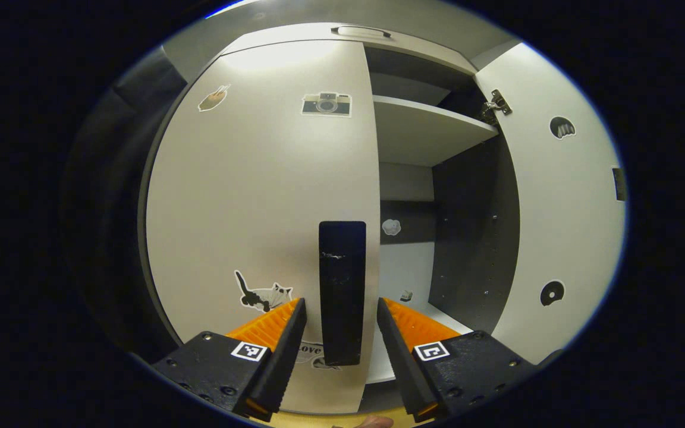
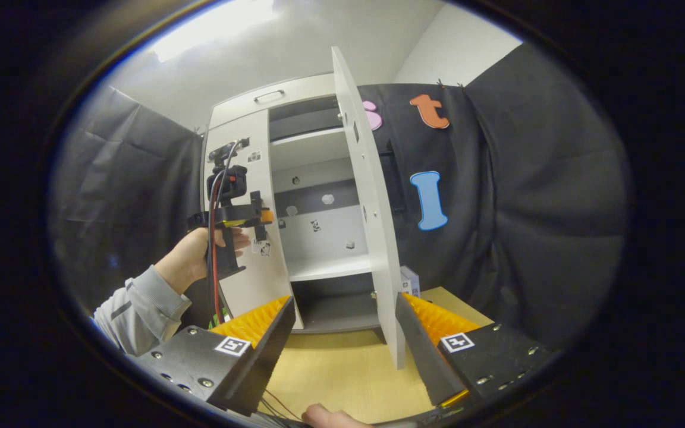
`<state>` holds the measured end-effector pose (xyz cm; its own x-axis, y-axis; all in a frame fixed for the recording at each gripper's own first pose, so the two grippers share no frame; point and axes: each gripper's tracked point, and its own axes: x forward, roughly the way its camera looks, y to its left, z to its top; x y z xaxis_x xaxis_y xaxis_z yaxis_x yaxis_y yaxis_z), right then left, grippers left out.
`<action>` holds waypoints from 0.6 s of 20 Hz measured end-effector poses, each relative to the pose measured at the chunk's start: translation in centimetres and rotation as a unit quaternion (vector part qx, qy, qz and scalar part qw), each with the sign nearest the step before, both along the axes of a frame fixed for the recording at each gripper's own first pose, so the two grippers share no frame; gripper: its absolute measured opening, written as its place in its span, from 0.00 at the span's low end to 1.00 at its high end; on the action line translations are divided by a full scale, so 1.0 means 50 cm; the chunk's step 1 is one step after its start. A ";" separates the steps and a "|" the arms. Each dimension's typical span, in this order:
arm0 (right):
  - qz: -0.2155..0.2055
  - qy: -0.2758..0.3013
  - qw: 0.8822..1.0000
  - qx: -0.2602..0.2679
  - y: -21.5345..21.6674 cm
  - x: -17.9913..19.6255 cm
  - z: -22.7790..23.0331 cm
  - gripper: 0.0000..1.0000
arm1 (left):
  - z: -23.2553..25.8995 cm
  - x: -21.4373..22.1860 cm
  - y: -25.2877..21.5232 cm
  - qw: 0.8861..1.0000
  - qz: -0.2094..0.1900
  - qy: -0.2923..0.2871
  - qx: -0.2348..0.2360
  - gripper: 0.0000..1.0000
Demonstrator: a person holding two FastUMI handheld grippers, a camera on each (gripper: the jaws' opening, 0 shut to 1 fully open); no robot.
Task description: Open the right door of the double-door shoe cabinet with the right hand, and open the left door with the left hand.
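Now | left tool (image 1: 341, 309) released astride handle (image 1: 342, 291) | right tool (image 2: 342, 309) released | right door (image 2: 372, 208) open

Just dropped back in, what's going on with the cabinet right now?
The right door of the shoe cabinet already stands swung open, with the right gripper near its edge, jaws open. The left gripper is lined up on the black handle of the still-closed left door, jaws open around it, not yet clamped.
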<state>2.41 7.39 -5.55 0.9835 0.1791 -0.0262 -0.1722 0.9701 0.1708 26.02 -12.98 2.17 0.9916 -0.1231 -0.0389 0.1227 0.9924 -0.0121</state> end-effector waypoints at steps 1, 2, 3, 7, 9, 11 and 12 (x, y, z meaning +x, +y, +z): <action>0.001 -0.001 1.000 0.000 0.000 -0.002 -0.002 1.00 | 0.000 0.005 0.007 1.000 0.009 -0.001 0.002 0.72; 0.002 -0.002 1.000 0.000 0.000 -0.002 -0.003 1.00 | 0.010 0.001 0.006 1.000 0.010 -0.007 0.000 0.63; 0.002 -0.003 1.000 0.000 -0.001 -0.006 -0.002 1.00 | 0.014 0.005 0.011 1.000 0.013 -0.009 0.002 0.57; -0.003 -0.002 1.000 -0.007 -0.003 -0.012 -0.008 1.00 | 0.008 0.002 0.000 1.000 0.005 0.009 0.005 0.34; -0.005 -0.001 1.000 -0.011 0.000 -0.016 -0.007 1.00 | 0.005 0.002 0.002 1.000 0.003 0.020 0.000 0.30; -0.006 -0.002 1.000 -0.018 0.004 -0.019 -0.005 1.00 | 0.002 -0.001 0.002 1.000 0.003 0.028 -0.006 0.25; -0.006 -0.004 1.000 -0.022 0.007 -0.022 -0.002 1.00 | 0.002 -0.003 0.003 1.000 0.003 0.029 -0.005 0.24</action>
<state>1.34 7.75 -5.67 0.9857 0.1664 -0.0264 -0.1618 0.9786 0.1275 25.86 -12.81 2.26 0.9883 -0.1182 -0.0960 0.1159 0.9928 -0.0289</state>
